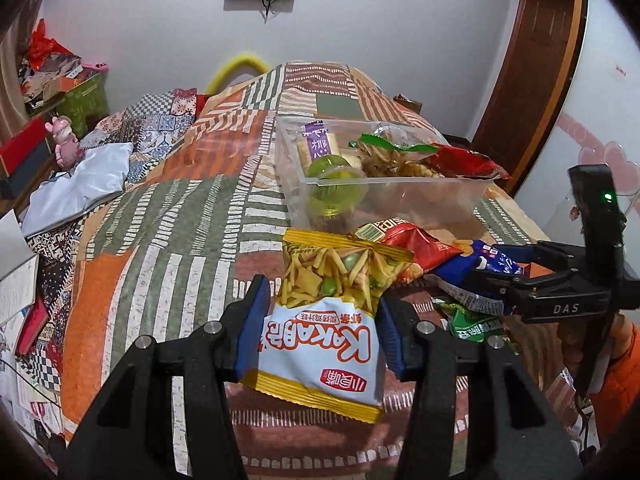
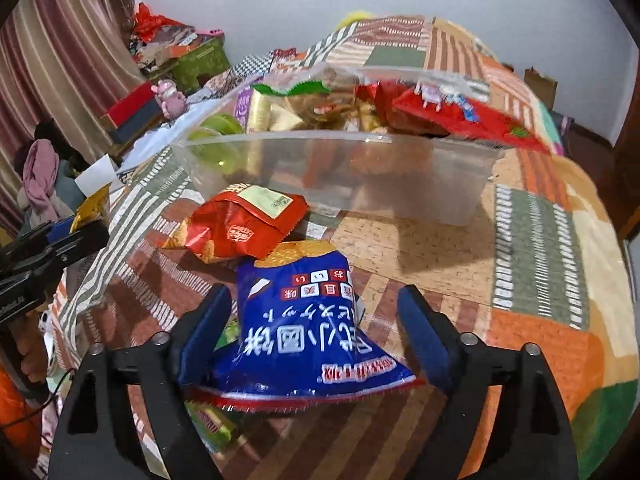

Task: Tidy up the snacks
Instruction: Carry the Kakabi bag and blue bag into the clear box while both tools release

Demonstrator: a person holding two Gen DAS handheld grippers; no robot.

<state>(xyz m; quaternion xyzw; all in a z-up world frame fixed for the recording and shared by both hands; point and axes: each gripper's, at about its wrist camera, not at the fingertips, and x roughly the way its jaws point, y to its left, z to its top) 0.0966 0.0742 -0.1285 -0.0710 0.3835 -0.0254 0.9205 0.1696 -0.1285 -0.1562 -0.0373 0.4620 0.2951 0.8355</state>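
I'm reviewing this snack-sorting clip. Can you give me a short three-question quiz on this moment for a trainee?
1. True or false: the left tool is clamped on the yellow-and-white snack bag.
2. What lies between the fingers of the right tool? A) a green cup B) the blue snack bag C) a book
3. Is the red snack bag inside or outside the clear bin?

Key: 1 true. 2 B; that tool is open. 3 outside, on the quilt in front of it.
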